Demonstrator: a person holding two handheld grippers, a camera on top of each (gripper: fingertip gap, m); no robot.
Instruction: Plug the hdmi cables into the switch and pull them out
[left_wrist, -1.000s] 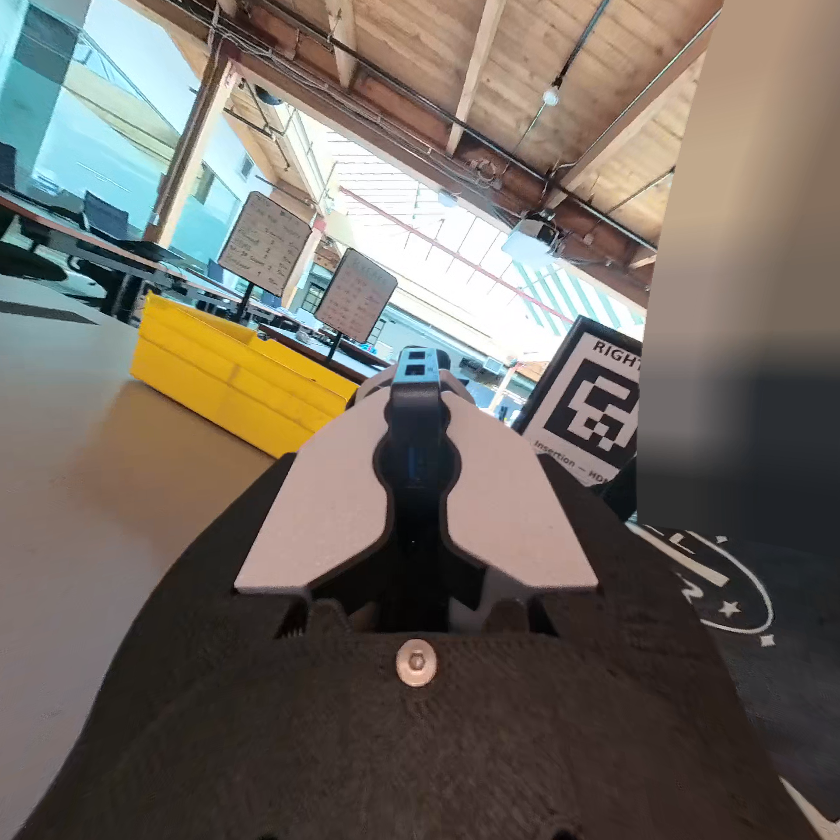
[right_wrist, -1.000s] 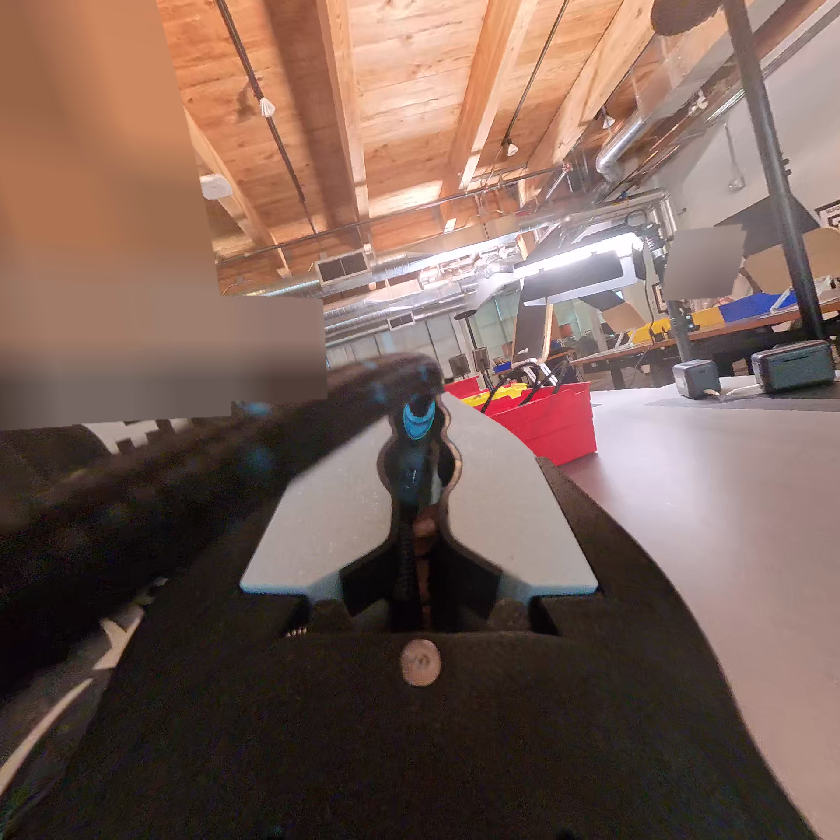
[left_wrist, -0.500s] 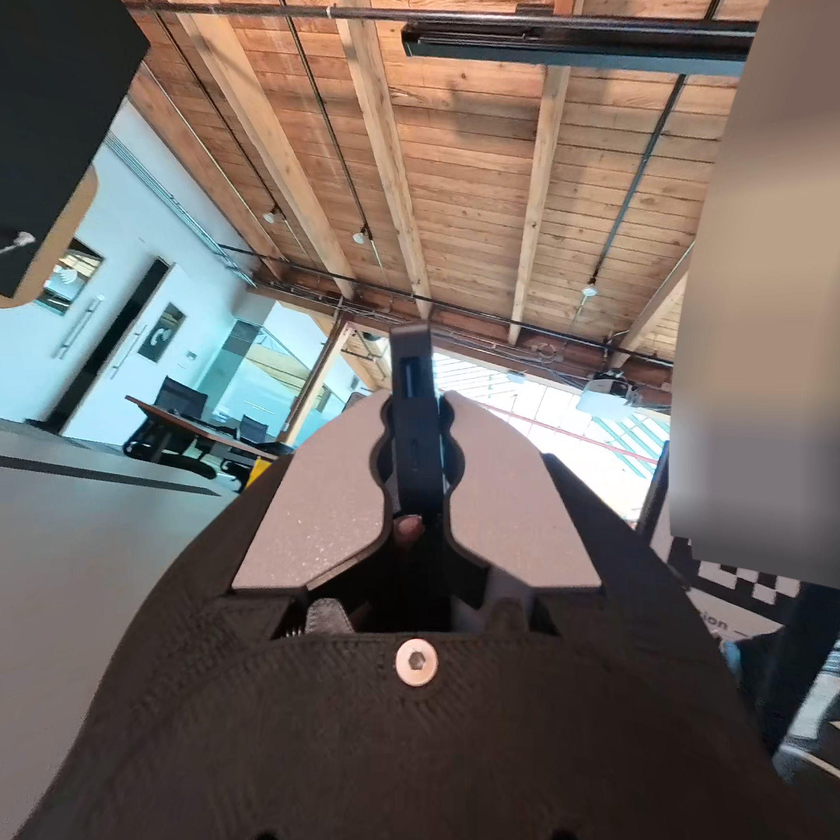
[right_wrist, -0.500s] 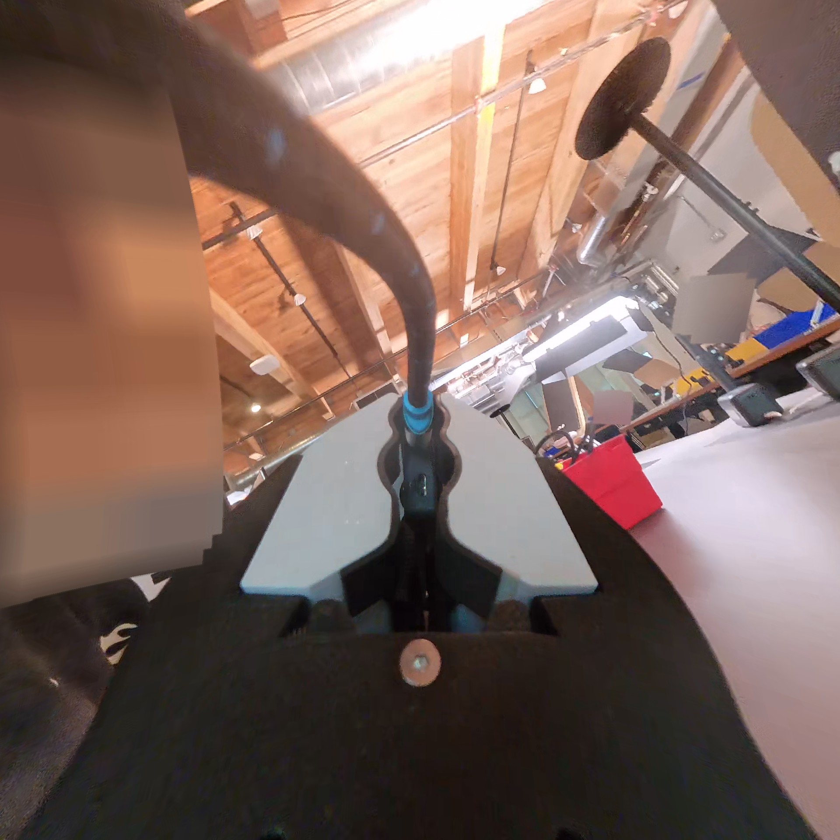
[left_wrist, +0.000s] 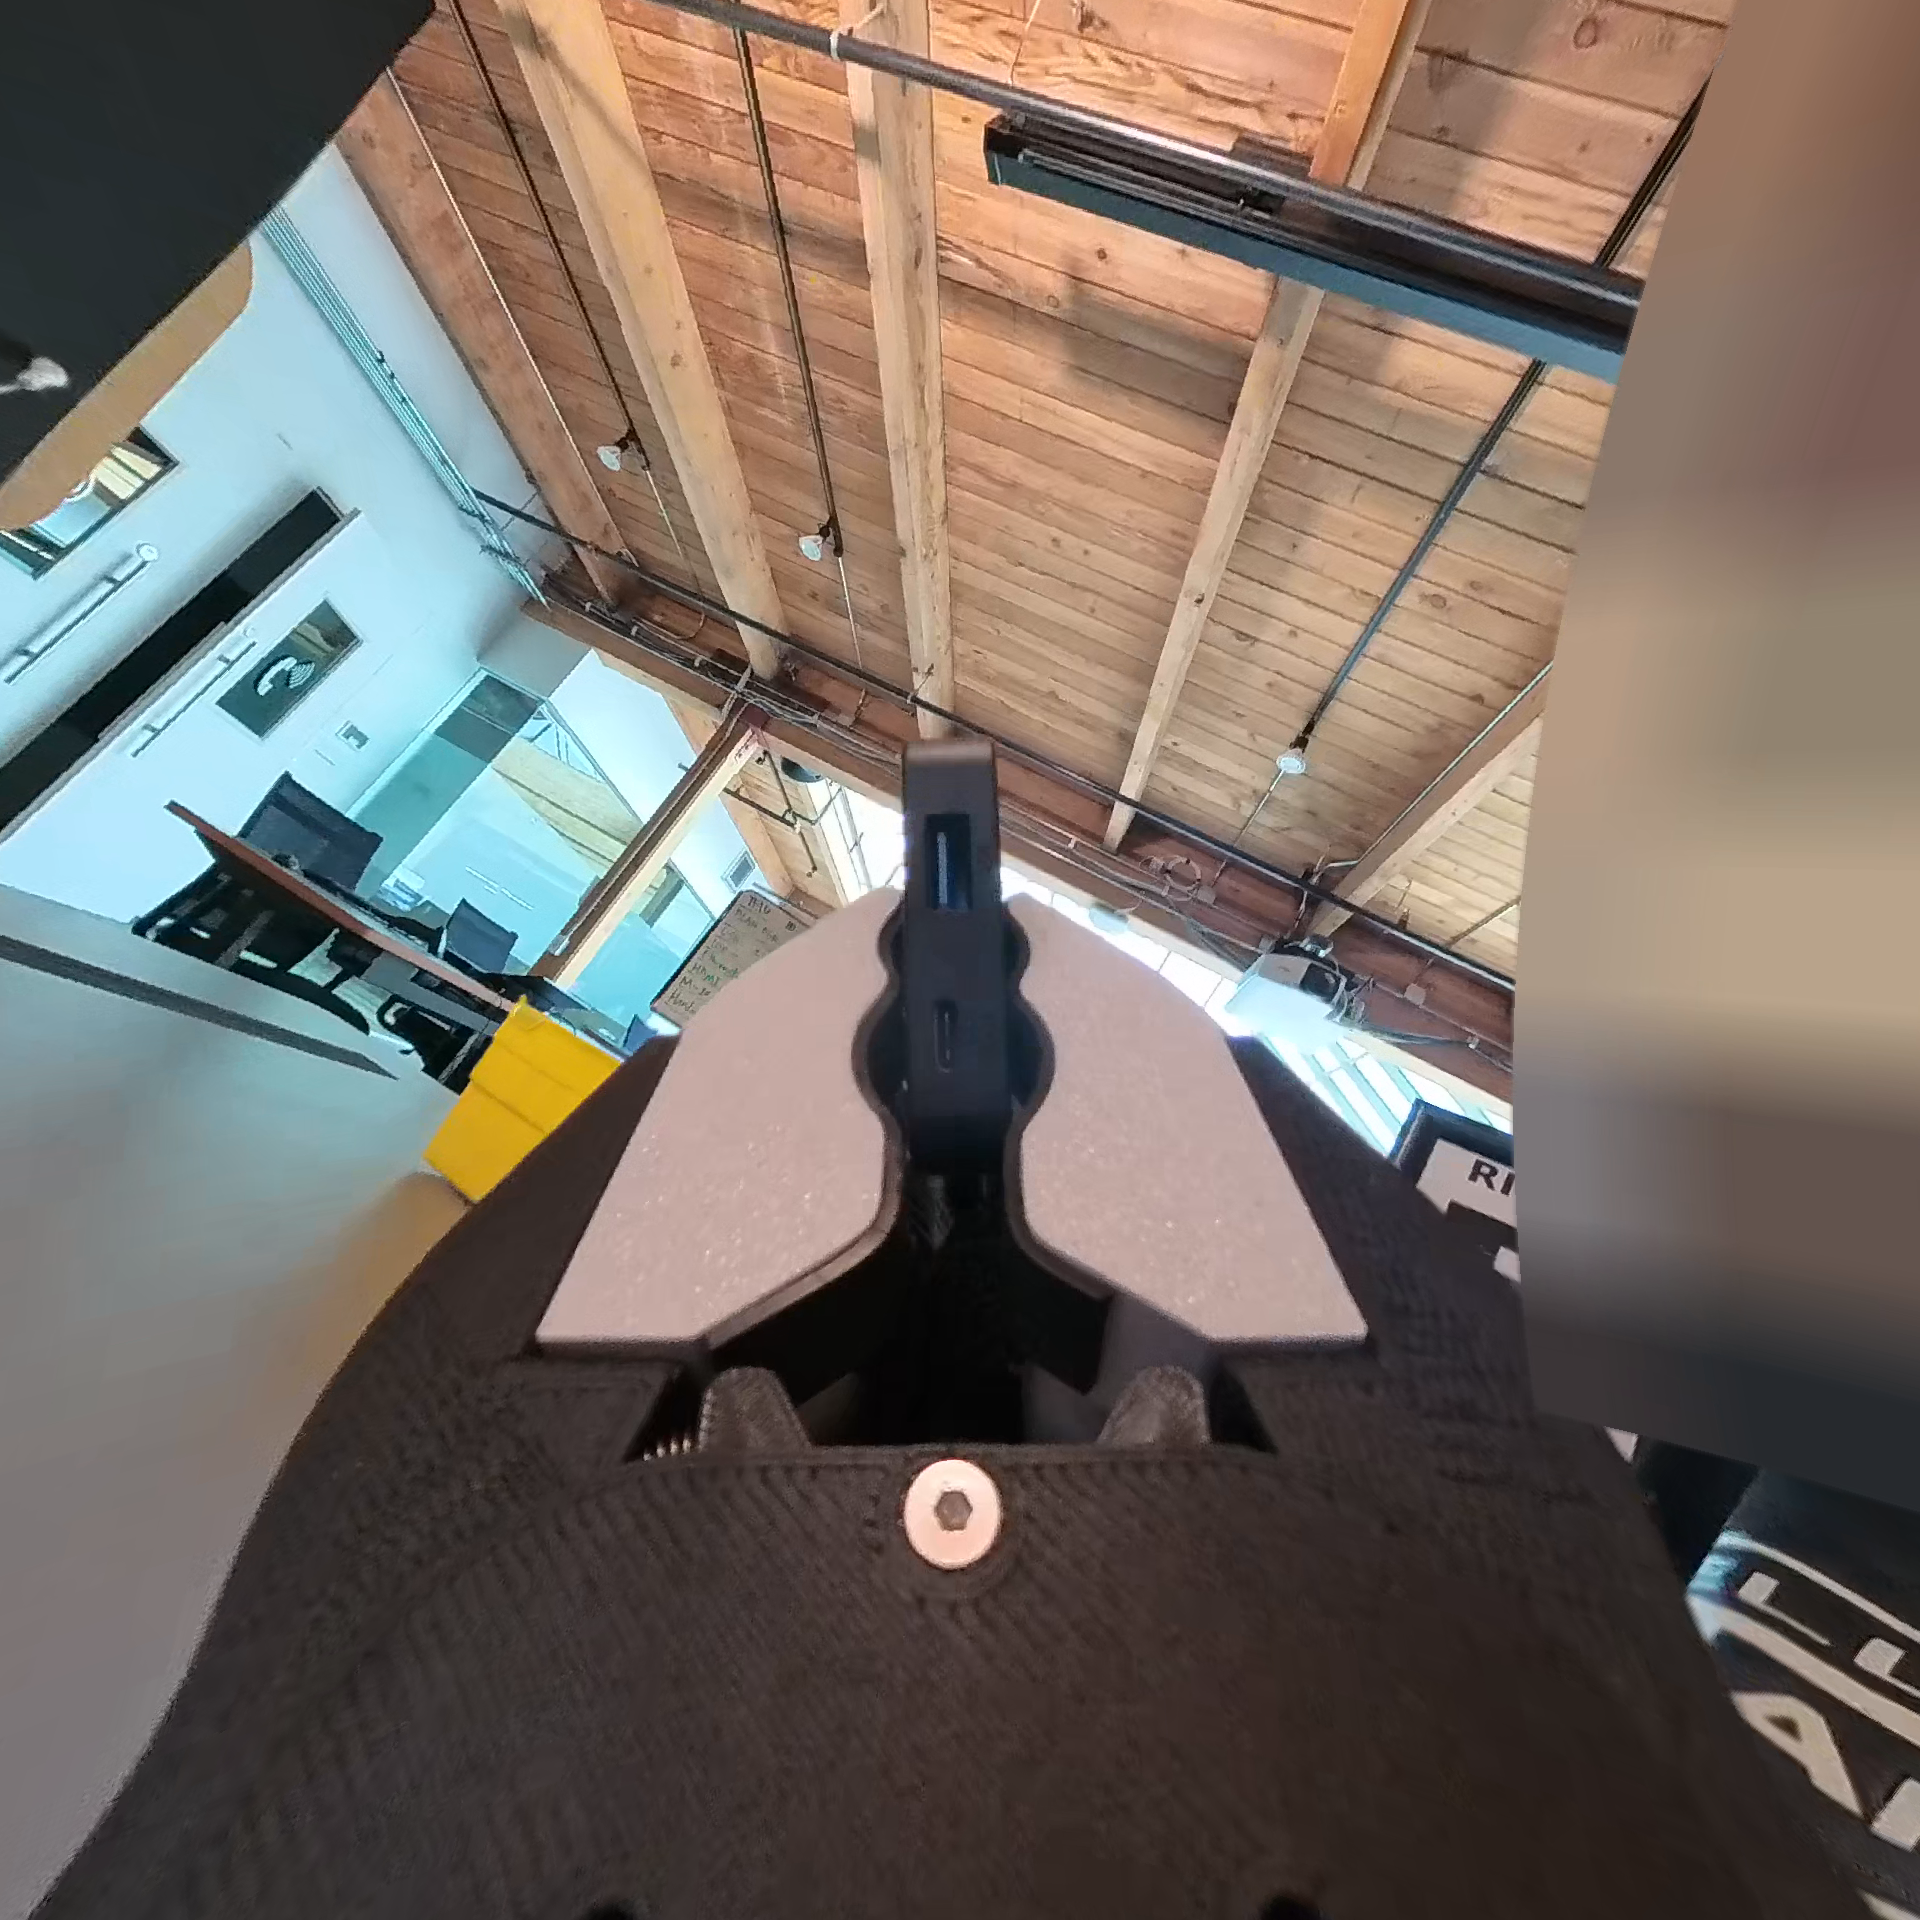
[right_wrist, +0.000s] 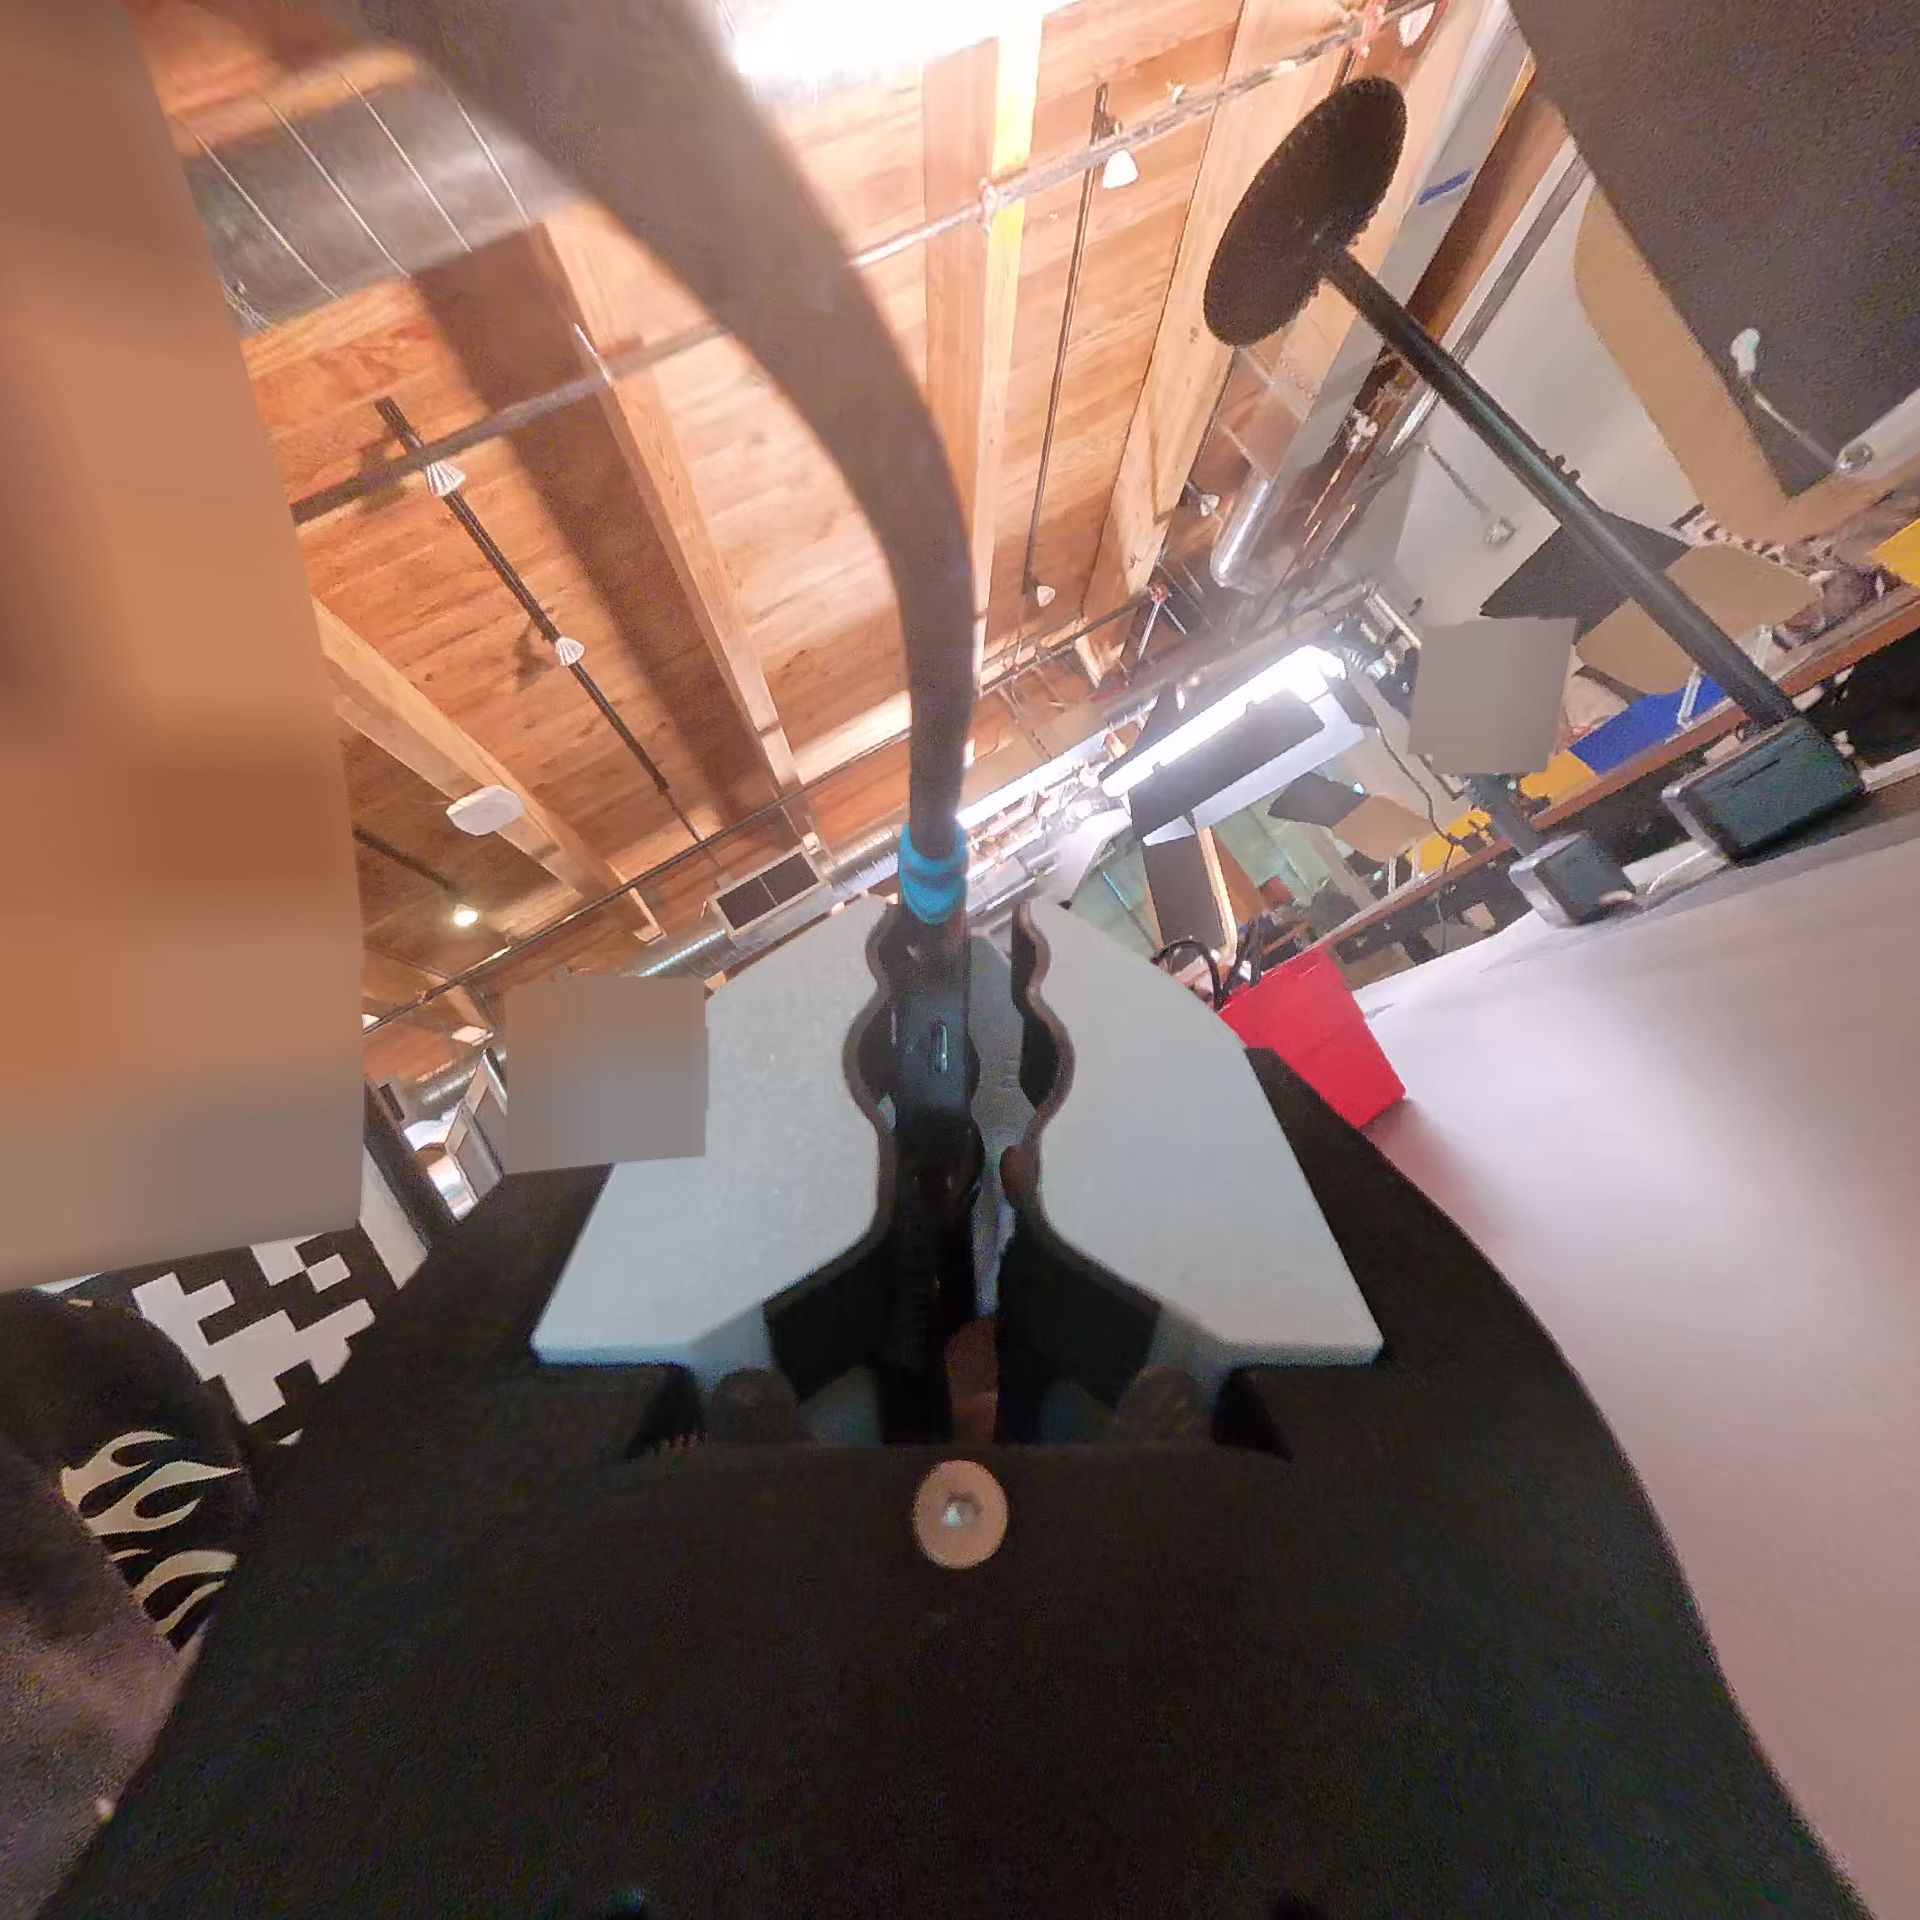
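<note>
Left gripper (left_wrist: 951, 997): fingers pinch the switch (left_wrist: 951, 935), a slim black box held upright, its port edge facing the camera. Right gripper (right_wrist: 951, 1029): fingers slightly spread, gap visible on the right side; the cable (right_wrist: 930, 727) plug sits against the left finger, its blue collar just above the tips, cord arching up and left. Farther off: yellow bin (left_wrist: 514, 1101) on the tabletop (left_wrist: 187, 1195), left view; red bin (right_wrist: 1314, 1029), right view.

Open air ahead of the left hand-held gripper (left_wrist: 951, 935); a black cable (right_wrist: 831, 343) arcs across the right hand-held gripper (right_wrist: 956, 997).
</note>
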